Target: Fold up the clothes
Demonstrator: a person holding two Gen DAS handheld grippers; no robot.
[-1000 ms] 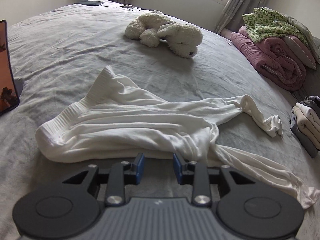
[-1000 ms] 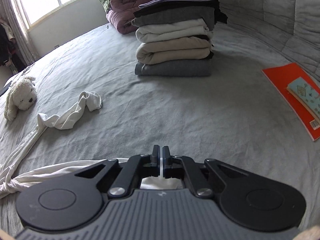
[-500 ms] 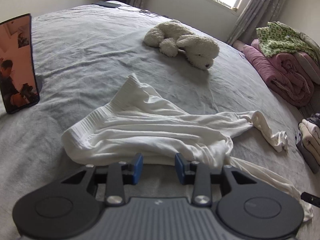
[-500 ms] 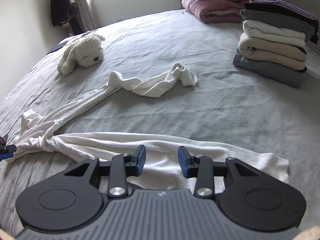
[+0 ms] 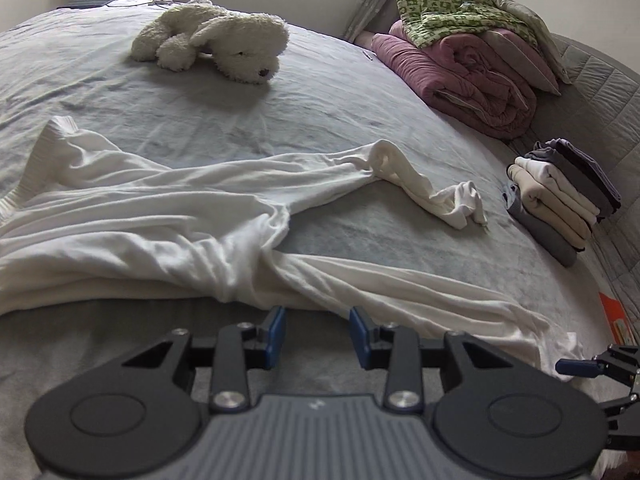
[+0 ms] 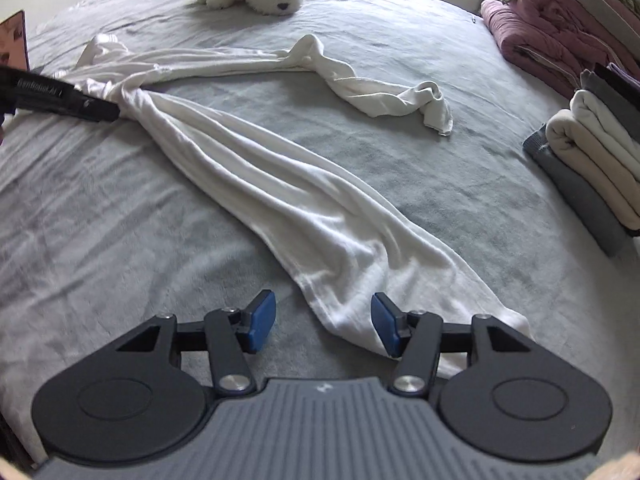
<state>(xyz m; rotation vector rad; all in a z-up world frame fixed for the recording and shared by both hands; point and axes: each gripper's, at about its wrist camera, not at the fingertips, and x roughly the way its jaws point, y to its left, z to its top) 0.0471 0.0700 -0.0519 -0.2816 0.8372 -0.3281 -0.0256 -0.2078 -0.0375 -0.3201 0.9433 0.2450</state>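
We find the long white knit garment point(image 6: 280, 196) strewn twisted across the grey bed point(image 6: 120, 240), unfolded. Our right gripper point(image 6: 324, 322) has just been opening, its fingers released astride 1 end; our left gripper point(image 5: 318, 330) stands parted, empty. Spreading step; next, grasp and flatten.
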